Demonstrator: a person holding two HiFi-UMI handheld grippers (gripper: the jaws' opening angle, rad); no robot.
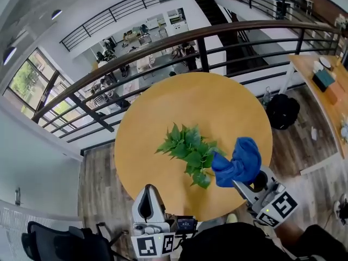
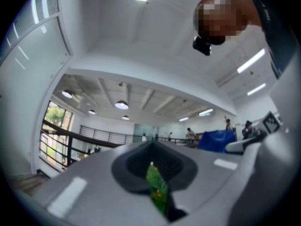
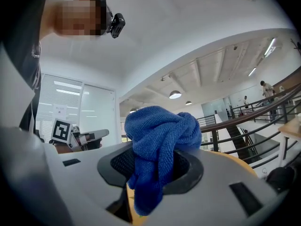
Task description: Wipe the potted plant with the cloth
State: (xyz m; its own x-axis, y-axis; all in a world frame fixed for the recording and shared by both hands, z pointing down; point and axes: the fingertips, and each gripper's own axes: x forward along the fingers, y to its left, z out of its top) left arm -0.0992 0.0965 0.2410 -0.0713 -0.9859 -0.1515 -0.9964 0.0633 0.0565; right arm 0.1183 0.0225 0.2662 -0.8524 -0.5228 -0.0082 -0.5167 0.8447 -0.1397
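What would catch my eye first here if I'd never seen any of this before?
The blue cloth stands out most, bunched in the right hand-held gripper at the right side of the green plant on the round wooden table. Next comes the left hand-held gripper at the table's near edge, its jaws closed with a green sliver between them.

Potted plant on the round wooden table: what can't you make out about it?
Pot: head view, hidden under the green leafy plant.
Green sliver in the shut left tool: left gripper view, blurred; held leaf or not, unclear.
Leaf surfaces: head view, too small to show dust.
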